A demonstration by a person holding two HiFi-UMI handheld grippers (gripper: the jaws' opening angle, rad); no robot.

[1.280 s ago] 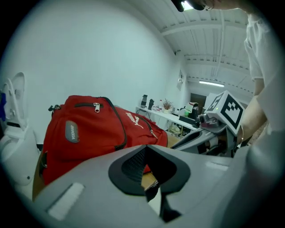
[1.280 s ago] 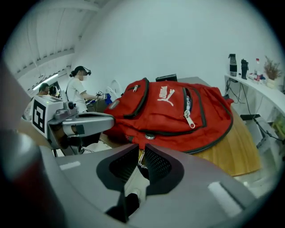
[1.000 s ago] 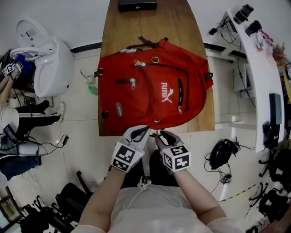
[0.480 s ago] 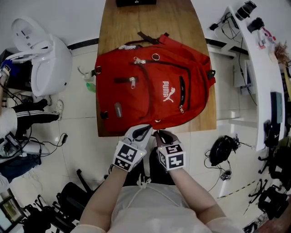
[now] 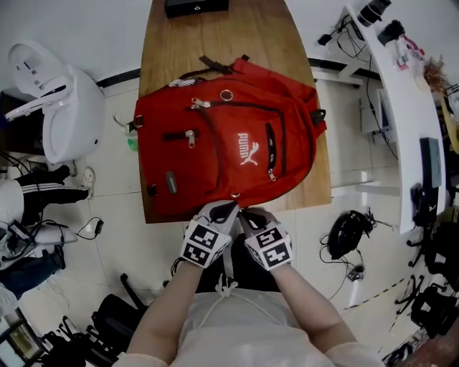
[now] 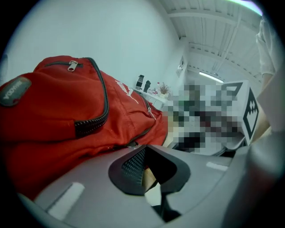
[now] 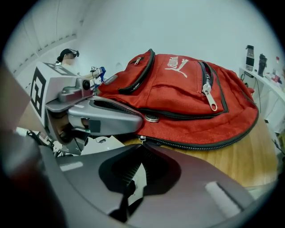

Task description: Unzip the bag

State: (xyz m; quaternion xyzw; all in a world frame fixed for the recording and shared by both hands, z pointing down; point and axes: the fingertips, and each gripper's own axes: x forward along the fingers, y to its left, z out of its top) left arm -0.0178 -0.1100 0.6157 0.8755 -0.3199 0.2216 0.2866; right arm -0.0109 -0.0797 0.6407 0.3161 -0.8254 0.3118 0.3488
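Note:
A red Puma backpack (image 5: 215, 158) lies flat on the wooden table (image 5: 215, 36); its zippers look closed. Both grippers meet at its near edge. My right gripper (image 5: 242, 213) (image 7: 140, 143) has just been closing and is now shut on the small metal zipper pull (image 7: 140, 139) at the end of the main zipper. My left gripper (image 5: 228, 208) (image 6: 133, 144) has its jaws together, tips against the bag's (image 6: 67, 111) bottom seam beside a round metal snap (image 7: 151, 118). Whether fabric is pinched between them stays hidden.
A black box (image 5: 195, 7) sits at the table's far end. A white machine (image 5: 57, 107) stands on the floor to the left, a white desk (image 5: 401, 107) with gear to the right. Cables and dark equipment (image 5: 351, 233) lie on the floor near the person's legs.
The right gripper's jaws went from open to shut at the bag's near edge. The left gripper sank a little toward that edge. The bag has not shifted on the table.

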